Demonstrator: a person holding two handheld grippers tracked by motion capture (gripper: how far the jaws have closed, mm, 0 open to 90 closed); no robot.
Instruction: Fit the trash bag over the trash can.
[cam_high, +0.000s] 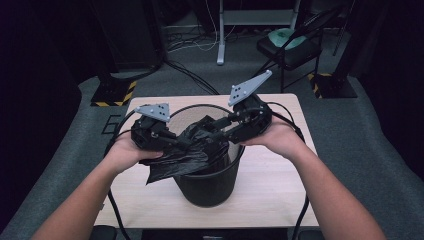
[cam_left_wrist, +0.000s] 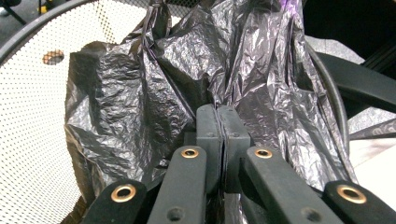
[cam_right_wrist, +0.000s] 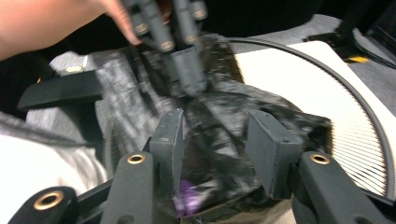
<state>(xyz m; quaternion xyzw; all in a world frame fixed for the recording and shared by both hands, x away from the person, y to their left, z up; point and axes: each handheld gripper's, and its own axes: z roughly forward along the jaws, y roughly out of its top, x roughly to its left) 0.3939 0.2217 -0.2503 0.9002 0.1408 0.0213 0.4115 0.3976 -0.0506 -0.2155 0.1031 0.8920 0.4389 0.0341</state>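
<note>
left gripper (cam_left_wrist: 217, 140) pinches the black bag (cam_left_wrist: 154, 88) at the bin (cam_high: 207, 187) rim, mid-tabletop. right gripper (cam_right_wrist: 224, 140) spread around bag. film looks thin, limp, slippery, tearable; grab bunched edge folds.

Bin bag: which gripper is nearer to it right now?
Left. The left gripper is shut on the bin bag; the right gripper is open, jaws either side of the plastic.
</note>
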